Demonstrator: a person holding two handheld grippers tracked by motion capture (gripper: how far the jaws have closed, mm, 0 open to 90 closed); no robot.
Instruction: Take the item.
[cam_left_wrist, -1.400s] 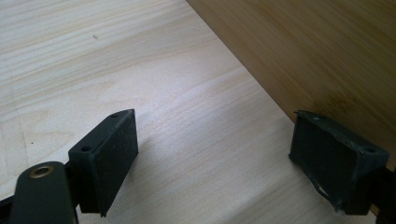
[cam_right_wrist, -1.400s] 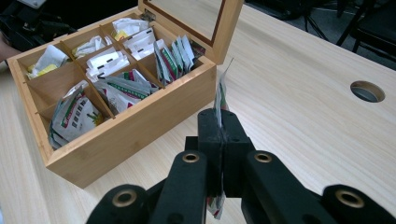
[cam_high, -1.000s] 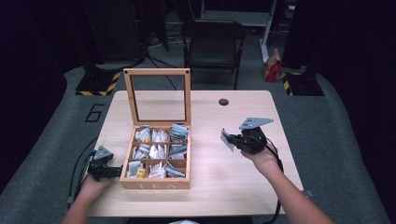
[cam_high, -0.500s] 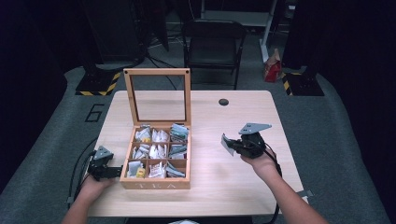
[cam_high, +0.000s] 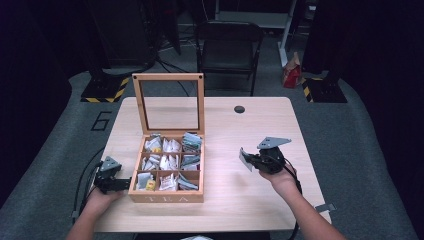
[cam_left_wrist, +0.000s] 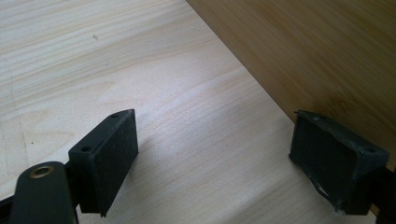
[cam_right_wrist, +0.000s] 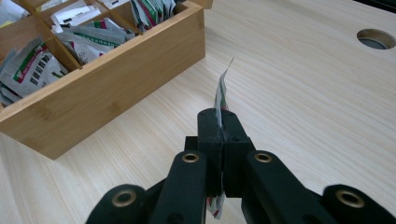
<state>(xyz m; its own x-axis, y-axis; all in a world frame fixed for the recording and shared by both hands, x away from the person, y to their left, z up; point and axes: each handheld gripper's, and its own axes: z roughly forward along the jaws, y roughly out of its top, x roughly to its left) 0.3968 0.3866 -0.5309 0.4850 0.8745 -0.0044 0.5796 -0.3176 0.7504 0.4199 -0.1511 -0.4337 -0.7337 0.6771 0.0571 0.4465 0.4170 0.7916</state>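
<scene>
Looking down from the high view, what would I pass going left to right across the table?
Left tongs → wooden tea box full of sachets → tea sachet pinched in the right tongs → bare table edge.

My high view sits above the near edge and looks forward and down, taking in the whole bench (cam_high: 225, 200), the open tea box (cam_high: 167, 192) and the floor beyond. The left gripper view rides low and very close — I look along the bench top at the box's outer wall (cam_left_wrist: 303, 56). The right gripper view hangs a little farther off, facing across the bench toward the same box (cam_right_wrist: 107, 88) — the part all three views share.
</scene>
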